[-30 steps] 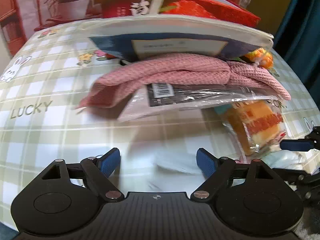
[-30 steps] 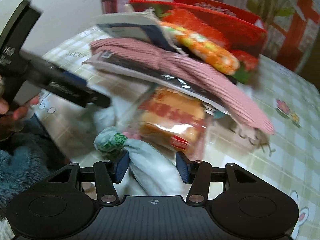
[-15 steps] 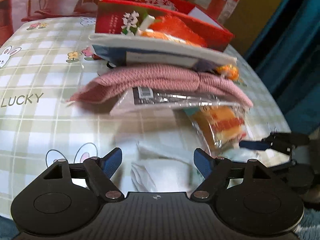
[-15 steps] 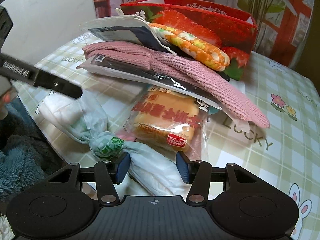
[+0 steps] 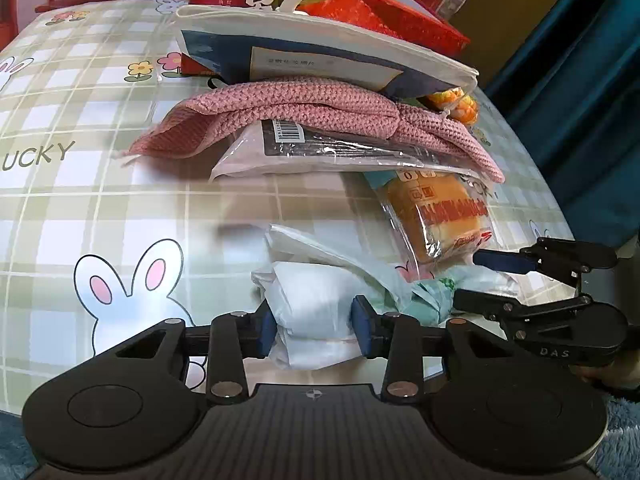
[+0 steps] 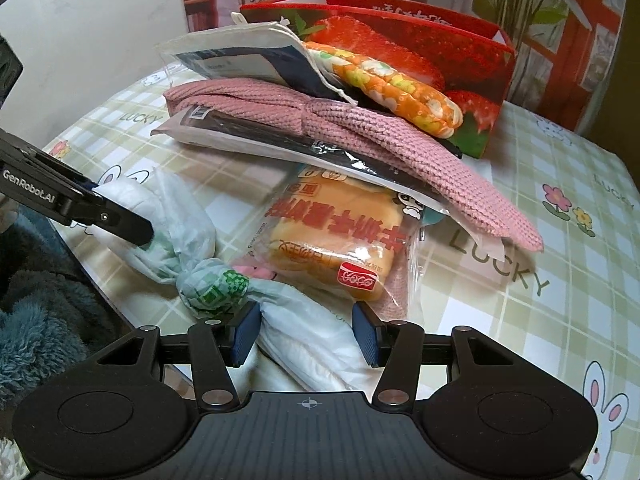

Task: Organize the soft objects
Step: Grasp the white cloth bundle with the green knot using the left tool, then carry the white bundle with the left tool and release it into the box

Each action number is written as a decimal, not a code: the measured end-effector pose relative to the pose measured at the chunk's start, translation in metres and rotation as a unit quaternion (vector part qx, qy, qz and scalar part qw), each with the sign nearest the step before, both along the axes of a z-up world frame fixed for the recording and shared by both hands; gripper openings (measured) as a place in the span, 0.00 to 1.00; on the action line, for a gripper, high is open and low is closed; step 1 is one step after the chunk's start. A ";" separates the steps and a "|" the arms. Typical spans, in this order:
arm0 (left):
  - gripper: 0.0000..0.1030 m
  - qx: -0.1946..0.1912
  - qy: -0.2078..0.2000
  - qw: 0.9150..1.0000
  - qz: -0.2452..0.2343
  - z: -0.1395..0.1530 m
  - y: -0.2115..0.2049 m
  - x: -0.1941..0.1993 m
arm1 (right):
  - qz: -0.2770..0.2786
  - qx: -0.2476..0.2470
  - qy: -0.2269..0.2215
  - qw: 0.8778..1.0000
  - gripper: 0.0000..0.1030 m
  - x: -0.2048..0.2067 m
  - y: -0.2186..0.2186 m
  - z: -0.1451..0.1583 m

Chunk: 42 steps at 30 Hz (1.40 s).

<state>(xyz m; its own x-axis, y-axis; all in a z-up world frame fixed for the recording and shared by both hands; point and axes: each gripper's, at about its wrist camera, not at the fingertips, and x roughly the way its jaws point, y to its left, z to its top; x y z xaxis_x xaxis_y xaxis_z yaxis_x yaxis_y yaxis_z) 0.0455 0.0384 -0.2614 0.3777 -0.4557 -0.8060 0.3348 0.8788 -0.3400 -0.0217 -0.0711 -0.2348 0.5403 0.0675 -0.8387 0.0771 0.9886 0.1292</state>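
- Lying along the near edge of the checked worktop, low in both frames, is a knotted white plastic bag.
- Left gripper: jaws closing, one end of the bag between the pads and touching them.
- Right gripper: jaws partly open around the bag's other end, pads against it.
- Just behind the bag, mid-frame, sits a wrapped bread loaf, tucked under a leaning pile: flat dark packet, pink knitted cloth, white pouch, orange flowered cloth.
- At the upper frame stands a red strawberry paper bag; its contents are hidden.
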 end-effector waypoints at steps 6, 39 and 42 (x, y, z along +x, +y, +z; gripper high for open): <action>0.39 -0.005 0.001 1.000 0.016 -0.003 0.004 0.002 | -0.003 -0.009 0.006 1.000 0.57 -0.008 -0.002 0.004; 0.20 -0.029 -0.056 0.998 0.019 0.021 0.006 -0.007 | -0.040 0.058 -0.058 0.996 0.14 -0.044 -0.027 0.036; 0.19 -0.046 -0.080 0.996 0.019 0.036 0.010 -0.011 | -0.038 0.048 -0.075 0.995 0.13 -0.046 -0.027 0.049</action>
<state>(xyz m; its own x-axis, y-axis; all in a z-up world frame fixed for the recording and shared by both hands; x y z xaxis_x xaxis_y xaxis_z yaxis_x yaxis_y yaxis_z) 0.0344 0.0479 -0.2253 0.5167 -0.5085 -0.6888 0.3587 0.8591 -0.3651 -0.0678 -0.0983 -0.1860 0.6653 0.0976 -0.7402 0.1244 0.9631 0.2388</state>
